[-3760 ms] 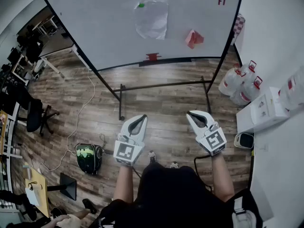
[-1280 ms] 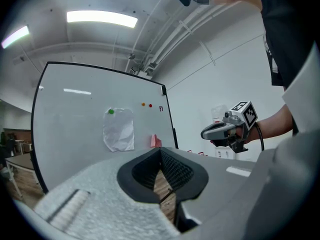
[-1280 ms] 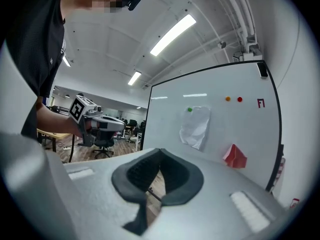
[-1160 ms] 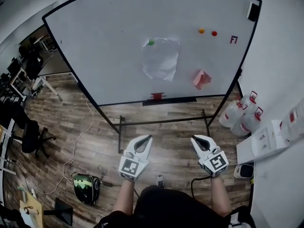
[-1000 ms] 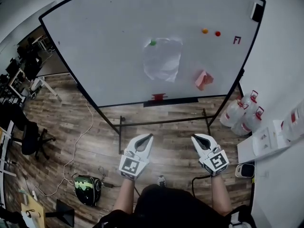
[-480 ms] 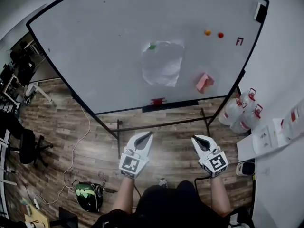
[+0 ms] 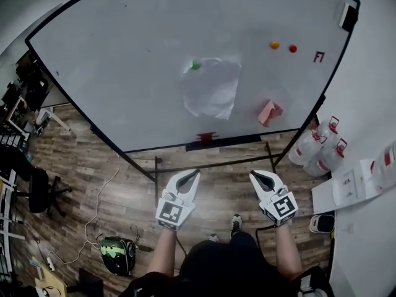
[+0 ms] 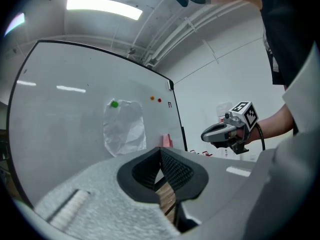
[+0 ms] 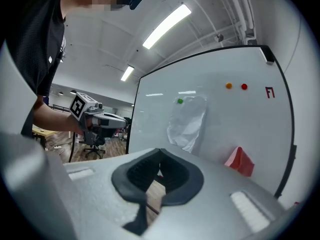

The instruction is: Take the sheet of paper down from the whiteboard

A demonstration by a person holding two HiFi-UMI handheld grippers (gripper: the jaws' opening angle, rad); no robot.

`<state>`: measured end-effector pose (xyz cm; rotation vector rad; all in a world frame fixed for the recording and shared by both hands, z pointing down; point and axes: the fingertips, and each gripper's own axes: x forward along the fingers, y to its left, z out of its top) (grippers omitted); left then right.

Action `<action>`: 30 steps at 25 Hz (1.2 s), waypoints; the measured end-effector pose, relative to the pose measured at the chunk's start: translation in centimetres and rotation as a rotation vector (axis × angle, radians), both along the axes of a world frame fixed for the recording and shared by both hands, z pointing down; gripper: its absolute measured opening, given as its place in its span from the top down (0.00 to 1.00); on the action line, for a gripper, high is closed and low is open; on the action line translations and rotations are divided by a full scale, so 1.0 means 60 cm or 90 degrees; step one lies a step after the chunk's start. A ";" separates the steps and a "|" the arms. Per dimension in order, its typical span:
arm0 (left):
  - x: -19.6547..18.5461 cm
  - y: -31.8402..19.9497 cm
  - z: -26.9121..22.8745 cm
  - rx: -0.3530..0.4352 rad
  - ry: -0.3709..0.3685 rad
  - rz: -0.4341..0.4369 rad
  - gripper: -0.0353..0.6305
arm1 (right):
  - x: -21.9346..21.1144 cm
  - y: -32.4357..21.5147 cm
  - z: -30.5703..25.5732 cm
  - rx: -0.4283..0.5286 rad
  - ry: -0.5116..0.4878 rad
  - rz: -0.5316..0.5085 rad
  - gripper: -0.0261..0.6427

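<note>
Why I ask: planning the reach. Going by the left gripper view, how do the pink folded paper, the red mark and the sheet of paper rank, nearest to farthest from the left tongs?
1. sheet of paper: almost straight ahead, left of the other two.
2. pink folded paper: lower down, further right.
3. red mark: high up, furthest right.

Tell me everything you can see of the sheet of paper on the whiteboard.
The sheet of paper is white, thin and crumpled, roughly rectangular with an uneven, rounded lower edge. It hangs against the whiteboard near its middle, held at its top left corner by a round green magnet. Nothing else touches it.
</note>
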<state>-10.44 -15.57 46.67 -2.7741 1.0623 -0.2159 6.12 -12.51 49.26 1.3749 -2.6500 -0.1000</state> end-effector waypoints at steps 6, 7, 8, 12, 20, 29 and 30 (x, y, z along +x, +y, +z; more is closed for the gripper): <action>0.023 -0.062 -0.018 0.014 0.002 -0.053 0.93 | 0.016 -0.081 -0.010 0.018 0.012 -0.050 0.96; 0.028 -0.072 -0.017 0.013 0.006 -0.062 0.93 | 0.021 -0.092 -0.007 0.019 0.013 -0.062 0.96; 0.035 -0.083 -0.015 0.012 0.007 -0.071 0.93 | 0.028 -0.103 -0.005 0.019 0.016 -0.072 0.96; 0.068 -0.126 -0.037 0.026 0.001 -0.107 0.93 | 0.054 -0.152 -0.016 0.022 0.010 -0.104 0.96; 0.107 -0.178 -0.060 0.040 0.008 -0.168 0.93 | 0.086 -0.220 -0.023 0.029 0.001 -0.164 0.96; 0.115 -0.235 -0.084 0.066 0.008 -0.210 0.93 | 0.093 -0.248 -0.025 0.043 0.013 -0.199 0.96; 0.117 -0.243 -0.094 0.073 0.006 -0.213 0.93 | 0.094 -0.251 -0.027 0.044 0.012 -0.198 0.96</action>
